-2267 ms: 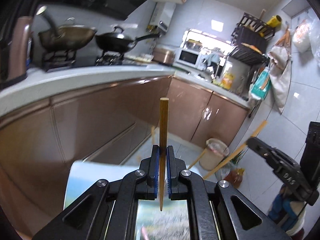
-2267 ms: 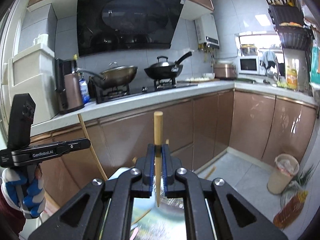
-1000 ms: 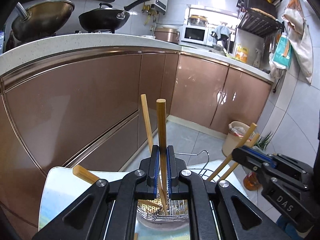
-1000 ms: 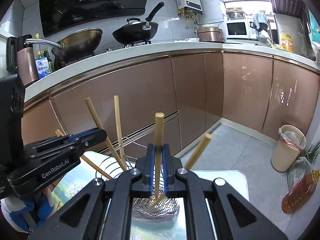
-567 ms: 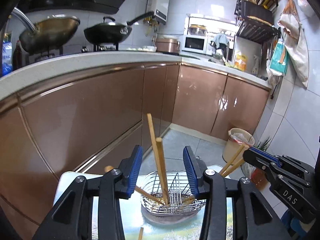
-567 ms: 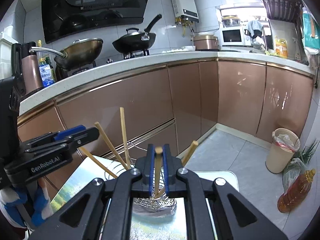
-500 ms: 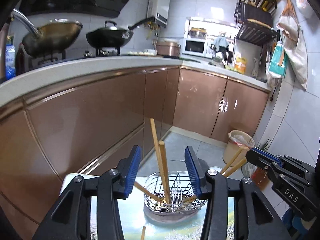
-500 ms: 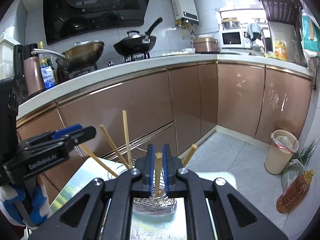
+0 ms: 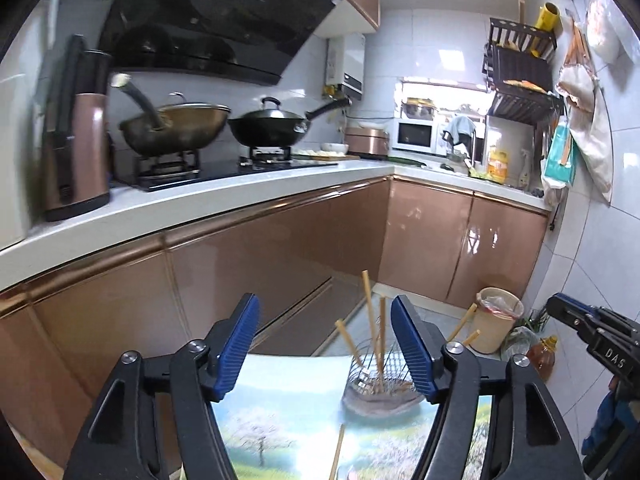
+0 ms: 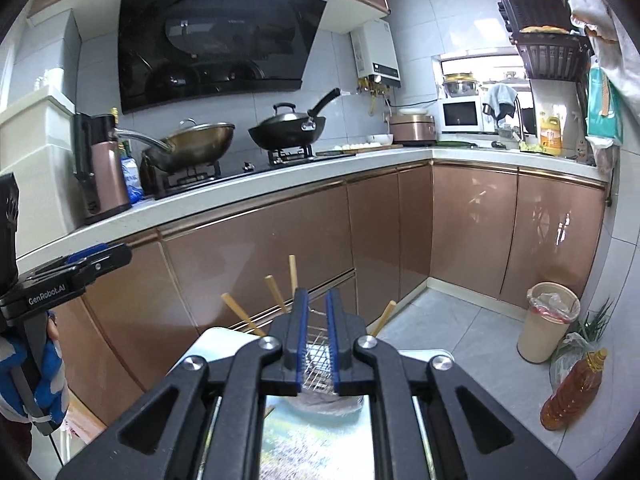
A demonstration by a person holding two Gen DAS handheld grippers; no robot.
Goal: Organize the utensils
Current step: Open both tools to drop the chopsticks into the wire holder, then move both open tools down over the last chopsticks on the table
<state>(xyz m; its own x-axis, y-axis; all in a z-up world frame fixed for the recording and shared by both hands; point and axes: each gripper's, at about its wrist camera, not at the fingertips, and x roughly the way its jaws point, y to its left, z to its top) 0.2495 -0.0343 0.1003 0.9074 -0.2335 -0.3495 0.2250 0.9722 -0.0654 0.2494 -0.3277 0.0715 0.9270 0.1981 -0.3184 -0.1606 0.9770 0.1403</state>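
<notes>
- Left claw point(image 9: 325, 346) black with blue pads, jaws opening wide, nothing between them; the wooden chopsticks point(image 9: 372, 332) it faces stand free in the round wire-mesh holder point(image 9: 378, 386)
- Right claw point(image 10: 316, 340) jaws opening, only a narrow gap so far, nothing pinched; holder point(image 10: 316, 364) seen through the gap, chopstick tops fanning out behind
- Step looks like release and pull clear: best to lift each claw straight away from the sticks, pads wide enough not to snag a leaning tip or tip the light holder
- One loose wooden chopstick point(image 9: 337, 456) lies on the tabletop near the left claw, likely next pick; grip mid-shaft, drop in tip-down
- Tabletop point(image 9: 280, 412) small, glossy landscape print, slippery-looking
- Room: copper-fronted kitchen cabinets point(image 10: 256, 256), two woks point(image 10: 288, 130) on the hob, beige bin point(image 10: 546, 326) on grey tiled floor
</notes>
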